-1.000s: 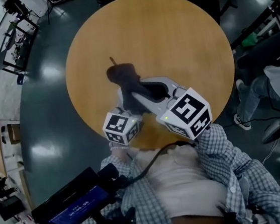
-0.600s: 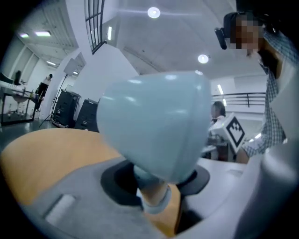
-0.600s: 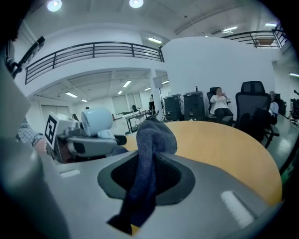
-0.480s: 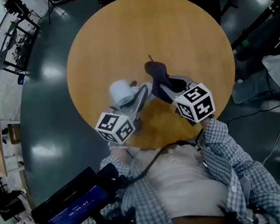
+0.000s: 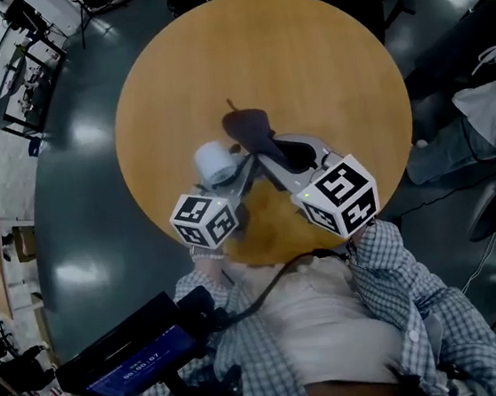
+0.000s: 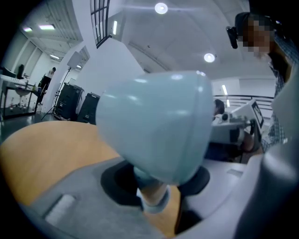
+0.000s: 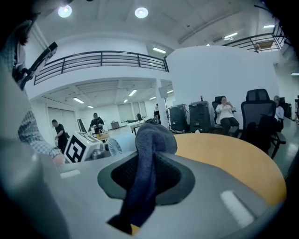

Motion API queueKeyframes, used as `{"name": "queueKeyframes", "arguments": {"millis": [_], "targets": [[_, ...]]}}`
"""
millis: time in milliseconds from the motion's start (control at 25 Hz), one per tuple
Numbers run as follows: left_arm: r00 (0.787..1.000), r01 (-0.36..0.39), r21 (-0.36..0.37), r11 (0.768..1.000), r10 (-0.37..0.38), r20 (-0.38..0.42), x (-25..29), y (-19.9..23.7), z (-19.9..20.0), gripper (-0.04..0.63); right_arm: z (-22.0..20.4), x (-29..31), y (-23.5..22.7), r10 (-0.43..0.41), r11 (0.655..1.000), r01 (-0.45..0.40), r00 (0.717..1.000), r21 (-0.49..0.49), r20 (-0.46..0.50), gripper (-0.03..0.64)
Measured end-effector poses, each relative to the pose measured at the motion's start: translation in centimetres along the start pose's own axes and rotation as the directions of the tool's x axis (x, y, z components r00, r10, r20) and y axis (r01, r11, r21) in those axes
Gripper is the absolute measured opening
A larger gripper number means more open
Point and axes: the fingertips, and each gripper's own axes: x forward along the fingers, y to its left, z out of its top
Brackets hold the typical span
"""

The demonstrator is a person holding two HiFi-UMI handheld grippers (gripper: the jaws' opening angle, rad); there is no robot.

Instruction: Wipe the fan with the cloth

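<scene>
Cloth [image 5: 248,128], clenched in right gripper [image 5: 271,151], swings back toward fan [image 5: 214,162] after pulling clear. Left gripper [image 5: 232,175] clamps the fan's stem. Another wiping pass looks imminent.

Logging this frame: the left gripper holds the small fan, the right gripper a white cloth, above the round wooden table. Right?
The cloth in the right gripper is dark blue, not white; the right gripper view shows it. The left gripper does hold the fan above the table.
</scene>
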Motion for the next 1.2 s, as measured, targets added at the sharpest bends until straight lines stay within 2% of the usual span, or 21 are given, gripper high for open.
{"name": "queueKeyframes", "arguments": {"millis": [240, 320, 400, 560, 680, 920, 1080, 1200], "targets": [[1.000, -0.001, 0.032, 0.999, 0.001, -0.013, 0.4, 0.0, 0.1, 0.172, 6.8, -0.3, 5.9, 0.148, 0.986, -0.136, 0.981, -0.100, 0.122, 0.087], [1.000, -0.001, 0.030, 1.000, 0.001, -0.007, 0.5, 0.1, 0.4, 0.172, 7.5, 0.0, 7.5, 0.190, 0.976, -0.174, 0.974, -0.131, 0.125, 0.087], [1.000, 0.003, 0.029, 1.000, -0.003, 0.003, 0.5, 0.1, 0.7, 0.172, 7.1, 0.6, 8.0, 0.196, 0.972, -0.179, 0.975, -0.149, 0.107, 0.087], [1.000, 0.009, 0.036, 0.999, -0.009, 0.018, 0.4, 0.1, 1.4, 0.172, 5.0, 0.9, 5.9, 0.135, 0.983, -0.125, 0.989, -0.133, 0.063, 0.087], [0.999, 0.006, 0.022, 1.000, -0.007, 0.038, 0.3, 0.3, 1.9, 0.172, 2.8, 0.3, 2.9, 0.058, 0.995, -0.055, 0.998, -0.087, 0.035, 0.087], [0.998, 0.016, -0.006, 1.000, -0.015, 0.069, 0.0, 0.2, 2.7, 0.170, -2.8, -0.8, -2.2, -0.074, 0.997, 0.075, 0.996, -0.001, -0.058, 0.087], [0.995, 0.040, -0.024, 0.999, -0.038, 0.088, -0.2, -0.4, 3.1, 0.172, -7.1, -0.5, -4.3, -0.109, 0.990, 0.120, 0.985, 0.074, -0.137, 0.087], [0.995, 0.048, -0.021, 0.999, -0.046, 0.083, -0.2, -0.5, 3.0, 0.170, -8.6, -0.1, -4.9, -0.114, 0.987, 0.131, 0.980, 0.097, -0.165, 0.087]]}}
